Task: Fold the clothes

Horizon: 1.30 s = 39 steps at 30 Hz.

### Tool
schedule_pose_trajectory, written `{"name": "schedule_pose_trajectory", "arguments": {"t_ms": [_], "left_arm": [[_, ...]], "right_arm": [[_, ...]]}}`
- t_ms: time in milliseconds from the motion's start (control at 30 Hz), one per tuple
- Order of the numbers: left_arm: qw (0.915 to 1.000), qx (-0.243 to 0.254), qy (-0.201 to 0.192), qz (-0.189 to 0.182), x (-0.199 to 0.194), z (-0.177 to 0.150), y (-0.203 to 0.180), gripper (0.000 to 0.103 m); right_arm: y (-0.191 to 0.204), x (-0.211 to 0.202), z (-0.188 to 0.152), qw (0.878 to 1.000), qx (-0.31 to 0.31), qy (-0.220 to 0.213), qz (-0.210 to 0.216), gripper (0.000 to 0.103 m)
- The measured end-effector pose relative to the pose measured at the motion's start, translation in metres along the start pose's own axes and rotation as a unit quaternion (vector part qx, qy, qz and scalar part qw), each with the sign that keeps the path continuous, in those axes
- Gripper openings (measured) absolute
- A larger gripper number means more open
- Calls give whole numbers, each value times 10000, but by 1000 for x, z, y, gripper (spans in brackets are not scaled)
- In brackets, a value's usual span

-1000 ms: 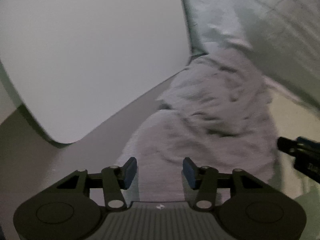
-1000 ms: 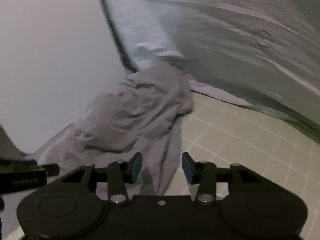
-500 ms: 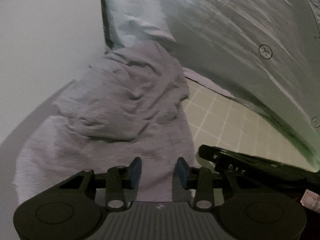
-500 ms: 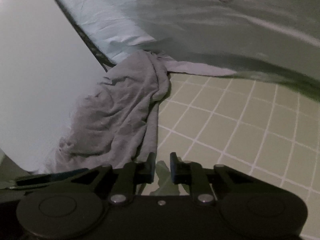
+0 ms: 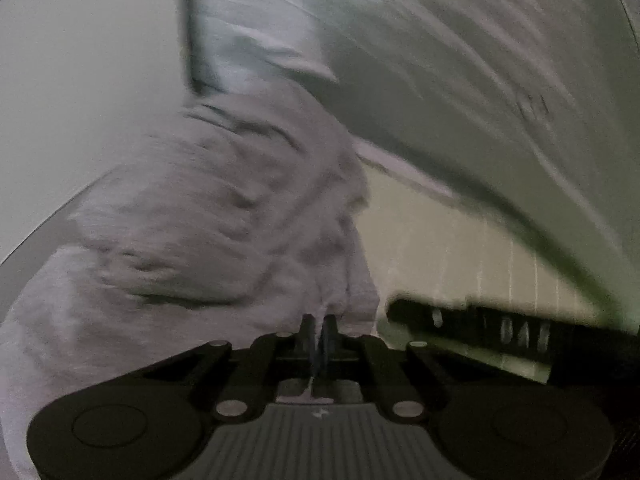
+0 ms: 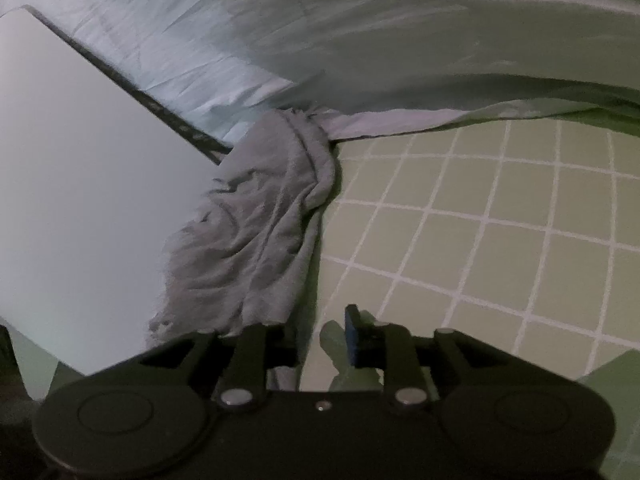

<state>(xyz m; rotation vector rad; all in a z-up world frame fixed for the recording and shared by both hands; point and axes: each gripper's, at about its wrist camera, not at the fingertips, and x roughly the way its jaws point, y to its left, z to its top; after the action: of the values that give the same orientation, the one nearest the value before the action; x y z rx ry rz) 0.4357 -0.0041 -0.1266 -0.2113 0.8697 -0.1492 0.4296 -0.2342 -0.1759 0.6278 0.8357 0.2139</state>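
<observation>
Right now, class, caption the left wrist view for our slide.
Left hand-held gripper pinches the crumpled grey cotton garment beside the green gridded mat.

Left-wrist view: garment (image 5: pixel 208 232) motion-blurred.

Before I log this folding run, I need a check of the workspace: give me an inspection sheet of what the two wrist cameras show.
Surface: green gridded mat, bare to the right of the garment.
Job's things: one grey garment, crumpled, lying along the mat's left edge.
Clutter: white board beside the garment; pale sheet draped behind it.
Grippers: left claw shut on a fold of the garment; right claw open, at the garment's near edge, holding nothing.
Cables: nothing seen.
Surroundings: dim light; left view blurred; nothing seen past the sheet.
</observation>
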Motion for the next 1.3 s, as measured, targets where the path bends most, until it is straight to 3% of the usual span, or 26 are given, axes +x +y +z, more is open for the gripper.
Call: {"name": "schedule_pose_trajectory", "arguments": {"t_ms": [67, 100, 333, 500, 600, 633, 700, 733, 800, 933, 1133, 1300], "left_arm": [[10000, -74, -52, -11, 0, 2, 4, 3], [9999, -123, -75, -62, -4, 5, 8, 3], [9994, -296, -2, -163, -11, 6, 25, 3], [9990, -347, 107, -276, -9, 2, 27, 3], [9988, -339, 170, -313, -7, 0, 27, 3], [9987, -337, 191, -325, -6, -1, 27, 3], [9989, -341, 189, -254, -5, -2, 26, 3], [9990, -357, 177, -219, -6, -2, 26, 3], [9992, -373, 102, -87, -12, -1, 28, 3], [9986, -363, -184, 342, -39, 0, 34, 3], [9962, -235, -419, 726, -93, -6, 43, 2], [9987, -168, -309, 364, -148, -29, 30, 2]], "right_arm": [[5, 2, -1, 9999, -12, 29, 137, 47], [9, 4, -2, 9998, -32, 30, 216, 50], [30, 16, -8, 9950, 82, 231, 968, 50], [27, 16, -9, 9920, 213, 279, 1209, 45], [23, 20, -6, 9910, 332, 274, 1266, 36], [22, 22, -6, 9911, 376, 277, 1250, 20], [20, 24, -5, 9918, 399, 241, 1189, 3], [19, 25, -5, 9923, 399, 215, 1154, 2], [20, 20, -7, 9956, 273, 109, 894, 2], [15, -8, -10, 9996, -58, -280, -51, 1], [3, -86, -24, 9911, -513, -718, -1001, 1], [11, -164, -60, 9695, -1140, -1060, -1894, 1]]}}
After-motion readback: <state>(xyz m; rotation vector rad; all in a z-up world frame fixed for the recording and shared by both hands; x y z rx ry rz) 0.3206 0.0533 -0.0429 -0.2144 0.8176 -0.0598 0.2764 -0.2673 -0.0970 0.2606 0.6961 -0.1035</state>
